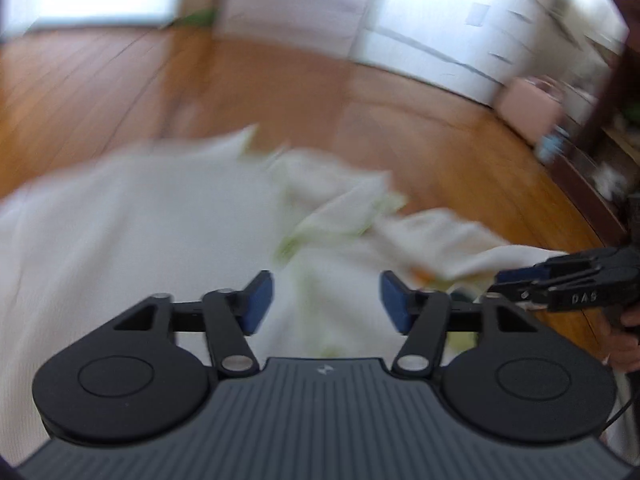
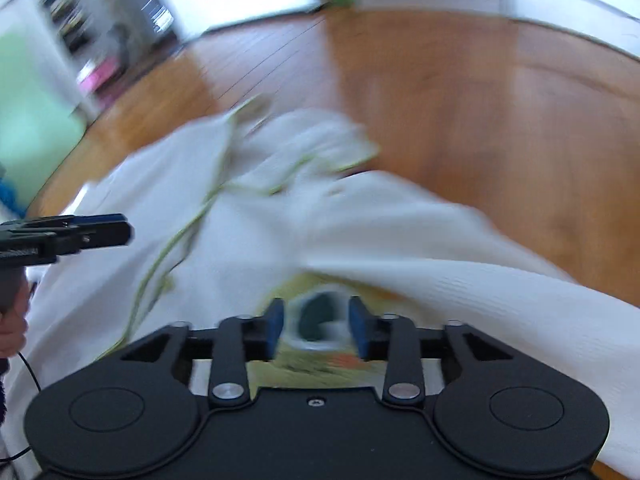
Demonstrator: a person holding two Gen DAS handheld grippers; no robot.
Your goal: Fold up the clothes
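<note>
**Left wrist view: both tongs apart over a white garment on the floor**

Left wrist view shows your left tongs (image 1: 326,300) spread wide, blue pads (image 1: 258,300) well apart, gripping nothing. Below and ahead of them lies the garment (image 1: 132,232), white cloth with pale green trim, spread and rumpled on the wooden floor (image 1: 440,132). Most of it is smeared by motion blur, so its folds are hard to read.

At the right edge of that view, your right tongs (image 1: 516,276) reach in from the side, their tip over the garment's edge; whether they touch it you cannot tell from here.

From the right wrist view, your right tongs (image 2: 316,330) stand partly open, with a gap between the pads (image 2: 358,332). A yellow, orange and dark printed patch (image 2: 320,316) of the garment sits in that gap, but the pads do not visibly pinch it. The garment (image 2: 400,232) stretches ahead and to both sides across the floor (image 2: 500,100). Your left tongs (image 2: 106,230) appear at the left edge, above the cloth.
</note>
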